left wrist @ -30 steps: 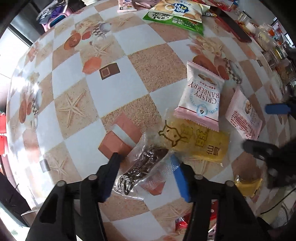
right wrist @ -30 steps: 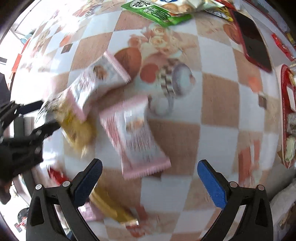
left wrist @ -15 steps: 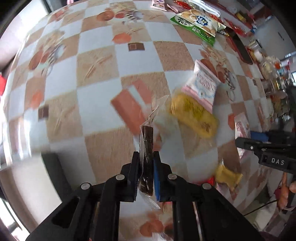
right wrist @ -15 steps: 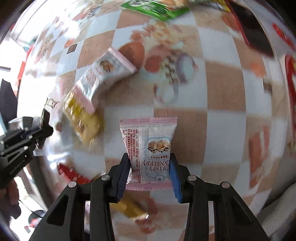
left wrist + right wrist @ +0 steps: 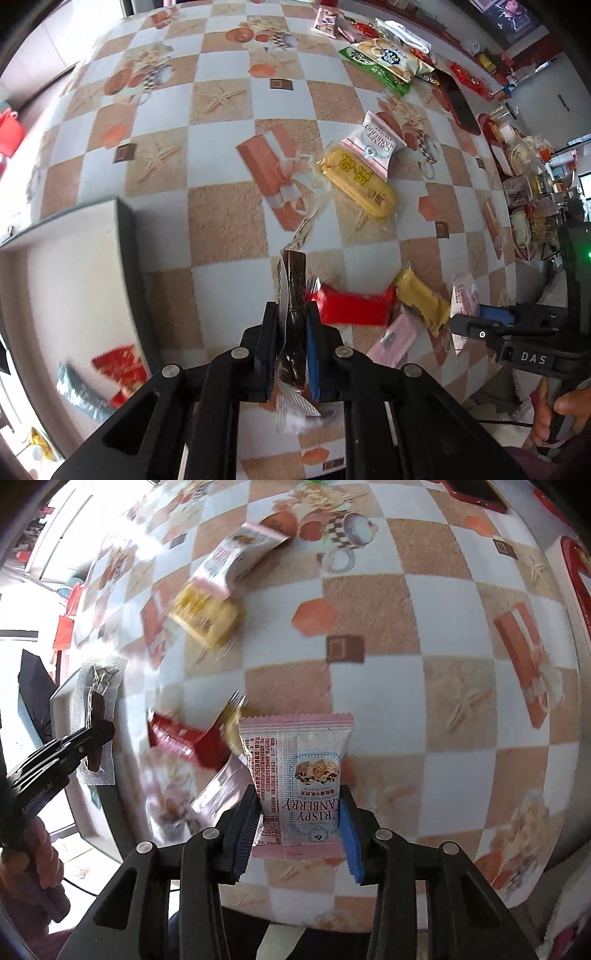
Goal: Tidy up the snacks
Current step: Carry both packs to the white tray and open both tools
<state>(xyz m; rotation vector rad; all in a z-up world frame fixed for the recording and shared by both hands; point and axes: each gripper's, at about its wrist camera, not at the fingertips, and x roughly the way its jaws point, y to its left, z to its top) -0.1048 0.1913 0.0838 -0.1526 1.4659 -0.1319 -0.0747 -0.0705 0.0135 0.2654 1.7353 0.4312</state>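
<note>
Tablecloth (image 5: 229, 218) tan-white checked; pink cranberry packet (image 5: 299, 779); red wrapper (image 5: 351, 308).

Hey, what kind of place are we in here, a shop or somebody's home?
Probably a home dining or living room: a checkered tablecloth with printed cups and starfish, loose snack packets such as the Crispy Cranberry packet, and cluttered shelves alongside.

A checkered tabletop (image 5: 229, 218) printed with starfish, cups and chocolate — white and sandy squares. A red tray (image 5: 496, 147) stands at its far right edge, a red stool (image 5: 9, 127) beyond the left.
</note>
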